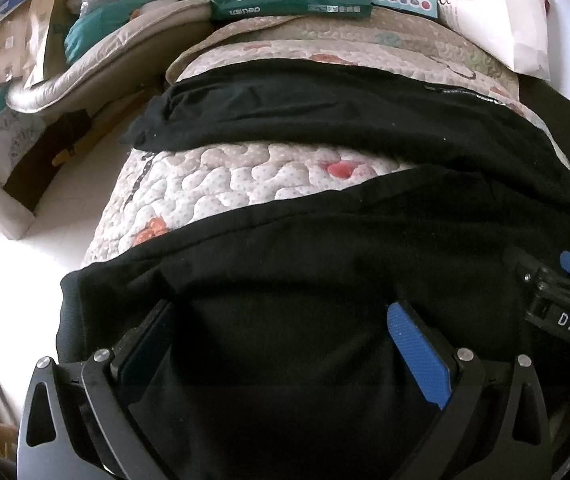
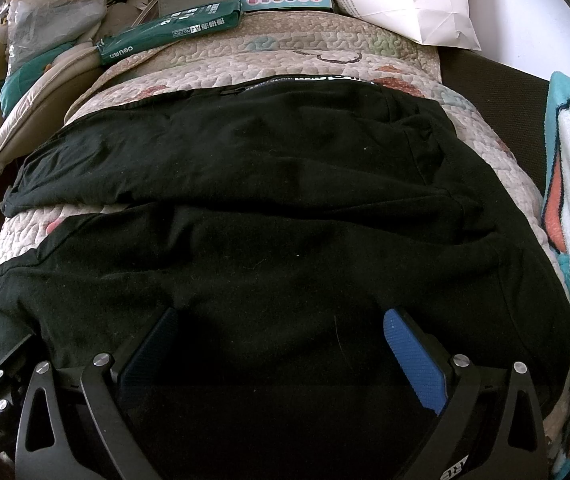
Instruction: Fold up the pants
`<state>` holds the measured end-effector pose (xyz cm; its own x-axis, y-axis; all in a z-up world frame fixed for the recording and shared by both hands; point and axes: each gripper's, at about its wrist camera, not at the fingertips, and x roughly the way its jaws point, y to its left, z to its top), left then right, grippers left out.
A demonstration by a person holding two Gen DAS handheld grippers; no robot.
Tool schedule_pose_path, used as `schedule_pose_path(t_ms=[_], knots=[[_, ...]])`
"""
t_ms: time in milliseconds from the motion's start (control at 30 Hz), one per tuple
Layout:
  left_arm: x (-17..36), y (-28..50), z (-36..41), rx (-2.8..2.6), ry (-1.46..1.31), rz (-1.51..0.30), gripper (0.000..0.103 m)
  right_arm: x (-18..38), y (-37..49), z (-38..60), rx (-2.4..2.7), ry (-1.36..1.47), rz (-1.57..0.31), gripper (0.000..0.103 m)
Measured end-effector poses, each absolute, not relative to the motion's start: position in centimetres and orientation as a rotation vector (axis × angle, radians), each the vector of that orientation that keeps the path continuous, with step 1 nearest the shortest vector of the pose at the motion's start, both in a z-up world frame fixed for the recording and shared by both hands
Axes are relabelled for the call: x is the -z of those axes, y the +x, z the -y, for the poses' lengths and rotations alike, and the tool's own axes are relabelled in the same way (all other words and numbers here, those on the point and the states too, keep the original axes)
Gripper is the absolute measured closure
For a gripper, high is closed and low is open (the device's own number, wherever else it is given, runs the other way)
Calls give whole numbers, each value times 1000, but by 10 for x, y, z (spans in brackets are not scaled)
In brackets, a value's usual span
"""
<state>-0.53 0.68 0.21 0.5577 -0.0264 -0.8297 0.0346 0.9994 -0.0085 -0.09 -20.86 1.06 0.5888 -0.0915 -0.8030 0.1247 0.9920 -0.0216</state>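
Black pants [image 2: 285, 208] are lying on quilted pad [image 1: 245, 176], long axis running left–right, legs splayed. Left gripper [image 1: 281, 344] & right gripper [image 2: 281, 344] are both hovering open over near leg.

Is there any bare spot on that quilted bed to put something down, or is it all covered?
One free patch: the quilt showing between the two legs of the black pants, toward the left. A narrower strip lies between the pants' far edge and the green box. Beyond that, boxes and a white bag crowd the back.
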Motion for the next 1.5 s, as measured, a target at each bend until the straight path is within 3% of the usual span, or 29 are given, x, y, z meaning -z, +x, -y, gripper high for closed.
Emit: schedule_pose_path(t_ms=[1033, 1133, 1267, 1500], knots=[[-12, -25, -19, 106, -23, -1016, 0, -12, 2, 211, 89, 64, -970, 0], [-26, -26, -29, 104, -104, -1041, 8, -14, 4, 210, 93, 52, -988, 0], [-57, -41, -43, 85, -115, -996, 9, -24, -2, 205, 112, 15, -999, 0], [-153, -74, -69, 15, -82, -767, 9, -102, -50, 187, 111, -50, -780, 1]])
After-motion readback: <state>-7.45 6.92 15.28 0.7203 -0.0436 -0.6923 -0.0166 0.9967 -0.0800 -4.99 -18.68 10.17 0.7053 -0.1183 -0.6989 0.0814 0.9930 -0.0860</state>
